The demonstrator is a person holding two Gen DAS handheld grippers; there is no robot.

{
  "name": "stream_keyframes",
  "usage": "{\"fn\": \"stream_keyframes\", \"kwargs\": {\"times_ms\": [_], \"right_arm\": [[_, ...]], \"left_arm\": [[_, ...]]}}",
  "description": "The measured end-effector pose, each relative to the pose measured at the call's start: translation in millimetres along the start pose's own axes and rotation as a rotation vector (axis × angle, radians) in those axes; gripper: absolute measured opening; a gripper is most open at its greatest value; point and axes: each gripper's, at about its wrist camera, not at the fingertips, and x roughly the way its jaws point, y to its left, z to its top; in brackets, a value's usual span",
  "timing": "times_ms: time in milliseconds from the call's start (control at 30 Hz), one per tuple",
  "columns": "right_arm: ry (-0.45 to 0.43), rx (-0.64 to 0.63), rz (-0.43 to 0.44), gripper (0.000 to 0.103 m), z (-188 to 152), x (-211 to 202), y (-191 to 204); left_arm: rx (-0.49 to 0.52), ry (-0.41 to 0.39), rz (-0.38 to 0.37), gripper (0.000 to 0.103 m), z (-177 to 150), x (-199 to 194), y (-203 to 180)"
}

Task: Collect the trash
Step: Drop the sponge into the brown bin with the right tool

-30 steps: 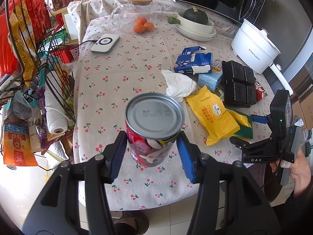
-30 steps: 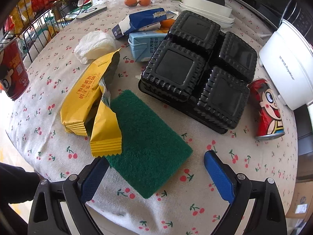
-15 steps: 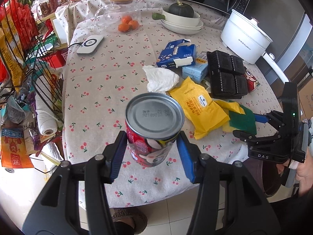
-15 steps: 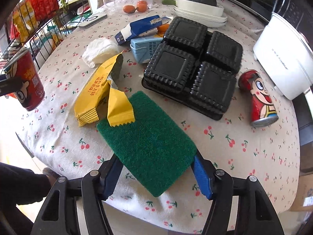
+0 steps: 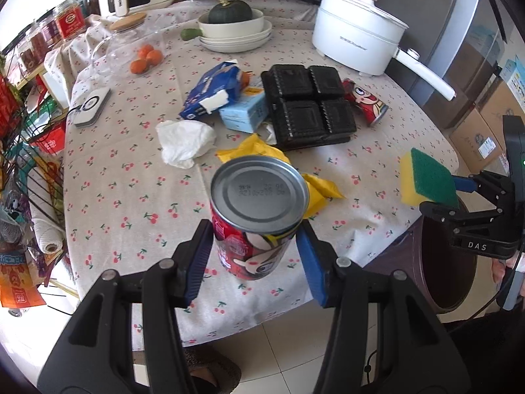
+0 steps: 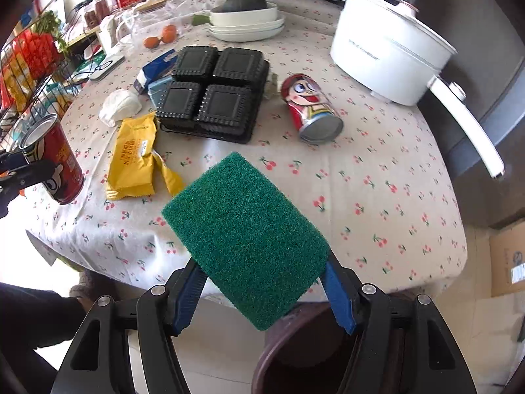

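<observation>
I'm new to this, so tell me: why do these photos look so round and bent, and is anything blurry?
Left wrist view: fisheye bows the table edge; can sharp. Right wrist view: same bending, dark corners; white pot slightly smeared, sponge crisp.

On the table (image 6: 377, 197): wrapper (image 6: 133, 157) near left, tray (image 6: 210, 95) behind it, tissue (image 6: 119, 106) left of the tray, a lying can (image 6: 311, 108) to its right, cooker (image 6: 390, 62) far right. Bin (image 6: 315, 354) stands below the near edge.

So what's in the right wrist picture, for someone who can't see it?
The right hand-held gripper holds a green sponge above a dark bin beside a cherry-print table. On the table lie a yellow wrapper, black tray and tipped can.
</observation>
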Motion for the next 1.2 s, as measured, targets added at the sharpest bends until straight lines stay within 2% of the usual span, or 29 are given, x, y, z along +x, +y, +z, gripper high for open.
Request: {"fn": "stream_keyframes", "kwargs": {"times_ms": [267,733,833,900,1200], "right_arm": [[0.019,0.123,-0.030,0.069,-47.2,-26.3,-49.8],[0.123,0.306,-0.054,0.071,-135.4,-26.0,-124.4],[0.108,0.358,-0.026,0.077,-146.6,-25.8,-136.5],[0.114,0.394,-0.010,0.087,-152.6,-24.6,-144.7],[0.105,0.420,-0.039,0.087,-170.7,-40.0,-163.3]], "left_arm": [[0.080,0.001,-0.064,0.054,1.7,0.1,-52.6],[0.214,0.019,-0.176,0.054,-9.7,6.6,-143.5],[0.234,0.023,-0.196,0.054,-11.7,10.4,-157.8],[0.247,0.027,-0.203,0.054,-12.8,14.0,-167.0],[0.295,0.058,-0.257,0.054,-19.2,29.6,-207.9]]}}
